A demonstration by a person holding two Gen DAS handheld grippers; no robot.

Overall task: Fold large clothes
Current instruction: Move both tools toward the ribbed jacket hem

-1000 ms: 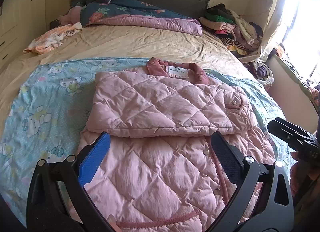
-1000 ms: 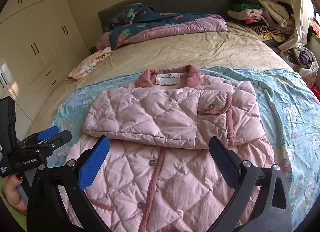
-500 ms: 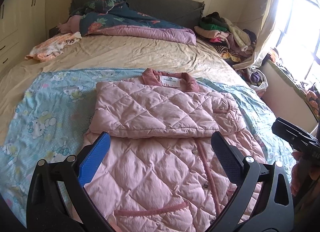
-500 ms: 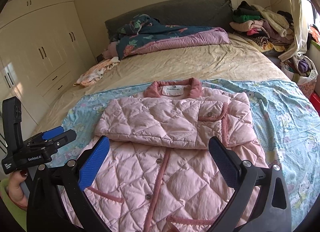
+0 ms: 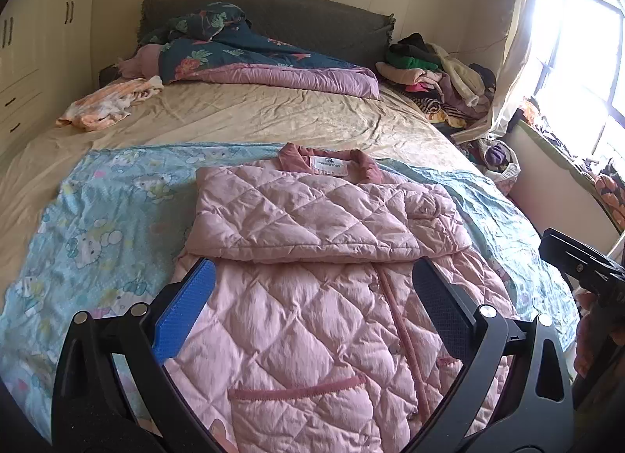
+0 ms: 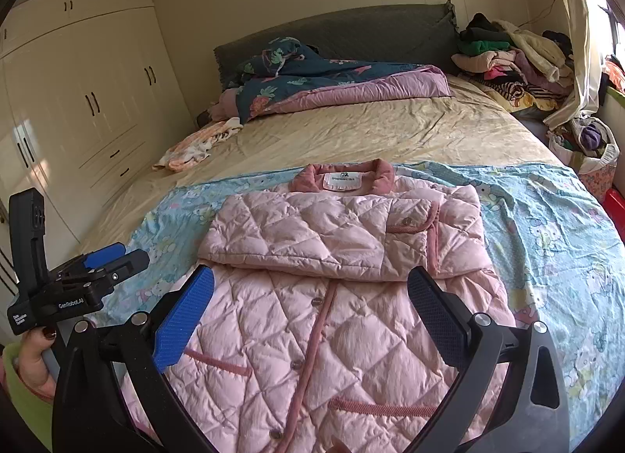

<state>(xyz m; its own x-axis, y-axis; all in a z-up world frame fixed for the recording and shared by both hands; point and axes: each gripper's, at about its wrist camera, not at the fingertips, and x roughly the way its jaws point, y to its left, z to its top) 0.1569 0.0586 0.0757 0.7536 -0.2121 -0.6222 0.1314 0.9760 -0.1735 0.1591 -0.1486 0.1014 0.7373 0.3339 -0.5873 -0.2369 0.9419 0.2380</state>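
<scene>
The pink coat (image 5: 312, 296) lies on the bed (image 5: 273, 121), straight ahead of both claws, running long away from them. The left claw (image 5: 312, 304) and right claw (image 6: 310, 304) gape wide, holding nothing.

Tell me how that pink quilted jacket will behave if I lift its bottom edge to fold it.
The jacket looks puffy and soft, so it will probably sag between the grippers. Its shiny fabric may slip on itself. The sleeves folded across the chest lie loose and could slide.
</scene>
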